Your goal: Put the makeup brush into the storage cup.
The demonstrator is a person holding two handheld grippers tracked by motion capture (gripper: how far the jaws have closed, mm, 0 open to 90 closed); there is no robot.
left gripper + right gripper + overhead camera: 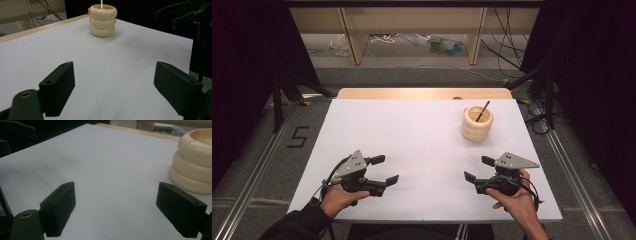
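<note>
Cream ringed holder at right on white table, beyond wide-apart black jaws

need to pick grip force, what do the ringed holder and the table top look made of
Holder: looks like moulded plastic or glazed ceramic, cream, three stacked rounded rings with a smooth, slightly glossy skin and soft highlights; the pictures can't settle which. A thin dark stick stands in it, material unclear.
Table top: white, matte, flat sheet, likely laminate or coated board, with a bare wood-coloured strip at the far edge.
</note>
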